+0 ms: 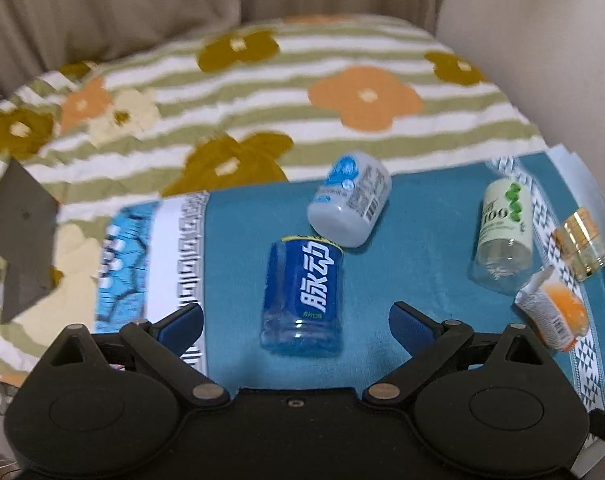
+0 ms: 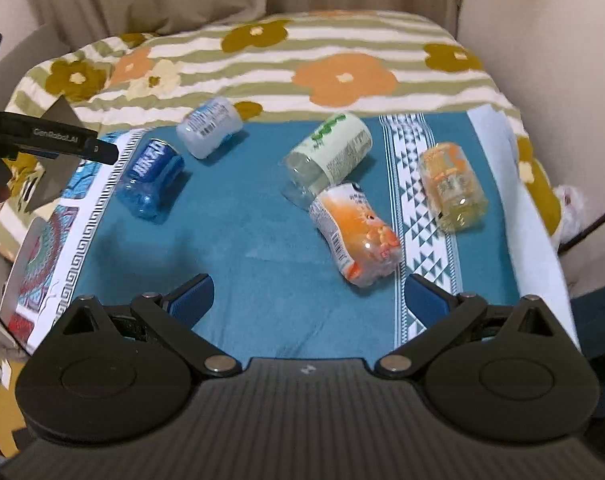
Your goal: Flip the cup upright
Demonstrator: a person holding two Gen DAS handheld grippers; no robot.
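Note:
Several plastic cups lie on their sides on a teal cloth (image 2: 242,240). A blue cup (image 1: 302,296) lies just ahead of my open left gripper (image 1: 296,320), between its fingers' line; it also shows in the right wrist view (image 2: 150,180). A white-blue cup (image 1: 348,198) touches it behind. A green-label clear cup (image 1: 502,236), an orange cup (image 2: 356,234) and a yellow cup (image 2: 452,186) lie to the right. My right gripper (image 2: 308,296) is open and empty, the orange cup just ahead to its right.
The cloth lies on a flowered, striped bedspread (image 2: 342,76). A patterned mat (image 2: 42,260) lies at the cloth's left edge. The left gripper's body (image 2: 54,140) reaches in at the left of the right wrist view. Beige curtains and walls stand behind.

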